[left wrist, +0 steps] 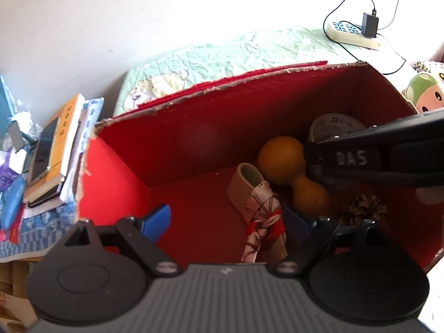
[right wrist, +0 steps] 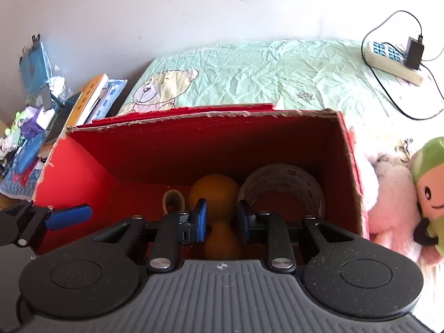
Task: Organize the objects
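Observation:
A red cardboard box [left wrist: 116, 166] [right wrist: 83, 172] stands open on the bed. On its floor lie a wooden gourd [left wrist: 280, 158] [right wrist: 216, 188], a tape roll [left wrist: 333, 126] [right wrist: 283, 183], a beige band roll [left wrist: 244, 183], a patterned cloth [left wrist: 263, 211] and a pine cone [left wrist: 363, 208]. My left gripper [left wrist: 226, 220] hangs open over the box's middle, its right finger beside the cloth. My right gripper [right wrist: 222, 217] reaches in from the right, fingers narrowly apart on either side of the gourd's neck, with thin gaps showing.
A stack of books [left wrist: 58, 149] and clutter sit left of the box. Plush toys [right wrist: 416, 194] lie against its right side. A power strip [right wrist: 388, 58] with a charger and cable rests on the green sheet [right wrist: 263, 72] behind the box.

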